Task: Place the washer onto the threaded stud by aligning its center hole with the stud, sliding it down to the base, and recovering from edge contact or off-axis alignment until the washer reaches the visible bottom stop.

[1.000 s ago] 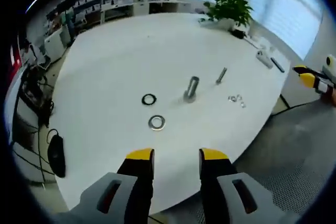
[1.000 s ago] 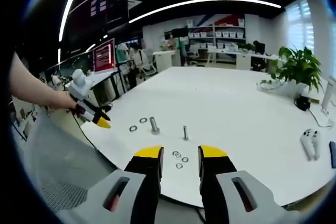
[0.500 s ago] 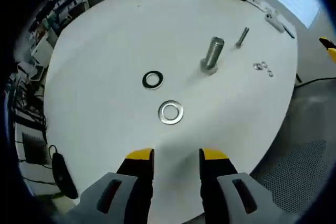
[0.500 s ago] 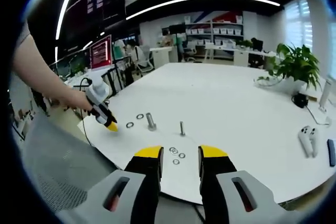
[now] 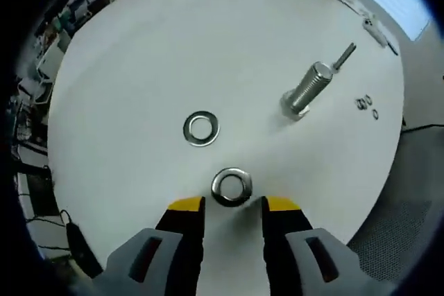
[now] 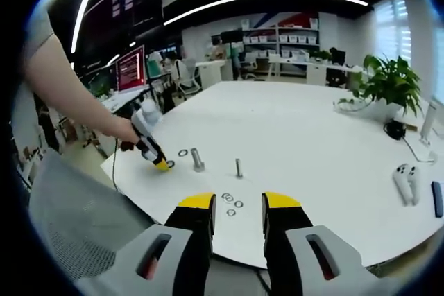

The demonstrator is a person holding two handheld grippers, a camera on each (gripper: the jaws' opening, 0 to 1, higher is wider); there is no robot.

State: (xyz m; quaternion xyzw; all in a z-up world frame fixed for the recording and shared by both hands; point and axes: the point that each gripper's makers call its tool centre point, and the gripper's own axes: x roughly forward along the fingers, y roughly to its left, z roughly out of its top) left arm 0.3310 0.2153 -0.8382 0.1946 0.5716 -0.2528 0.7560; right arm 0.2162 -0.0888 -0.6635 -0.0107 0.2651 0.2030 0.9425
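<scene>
1. Yellow-tipped, grey-bodied: my left gripper [image 5: 229, 204], jaws apart and holding nothing, tips low over the white table [image 5: 125, 60].
2. Steel nearer washer [image 5: 232, 186]: lies flat on the table just ahead of my left jaws, centred on the gap between them, close to the tips; whether it touches them I cannot tell. Being a flat ring, it has no long axis to match, so I judge the jaws may close across it from either side.
3. Second washer [image 5: 201, 129]: flat, farther out and slightly left, apart from the first.
4. Threaded stud [image 5: 307, 90]: stands on its wide base well beyond the nearer washer, up and to the right along my left view. The lifted washer must travel that way, its hole brought over the stud's top.
5. Thin bolt [image 5: 344, 53] and small nuts [image 5: 367, 104]: past the stud, near the table's far edge.
6. My right gripper [image 6: 231, 203]: jaws apart, empty, held back off the table edge, far from both washers. My left gripper is the nearer one by a wide margin.
</scene>
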